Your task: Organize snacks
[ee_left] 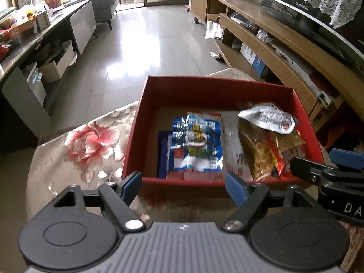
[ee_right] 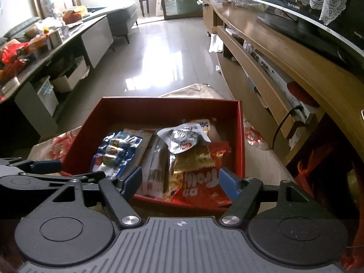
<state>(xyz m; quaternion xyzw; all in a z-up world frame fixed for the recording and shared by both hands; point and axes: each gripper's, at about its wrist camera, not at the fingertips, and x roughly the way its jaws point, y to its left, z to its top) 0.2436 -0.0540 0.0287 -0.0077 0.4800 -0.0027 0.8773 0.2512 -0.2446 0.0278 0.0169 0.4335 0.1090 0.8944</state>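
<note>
Left gripper [ee_left: 184, 185]: I held it with jaws spread wide and nothing between the blue pads, poised just short of the box's near wall, tipped down toward the snacks.
Right gripper [ee_right: 180, 185]: also wide apart and empty; it hung over the near right corner, close beside my left one.
Red box [ee_left: 218, 85]: it sat on the floral cloth [ee_left: 91, 143] as the collecting place, which I judge is why both tools faced it.
Blue packet [ee_left: 195, 145]: flat on the box floor, left of middle, straight ahead of my left jaws and apart from them.
Orange packet [ee_right: 202, 184]: lay against the near wall, just beyond my right pads, not touched.
Silver pouch [ee_right: 184, 138]: crumpled atop the right-hand pile, farther in.
Far side: the box floor beyond the packets was bare cardboard.
</note>
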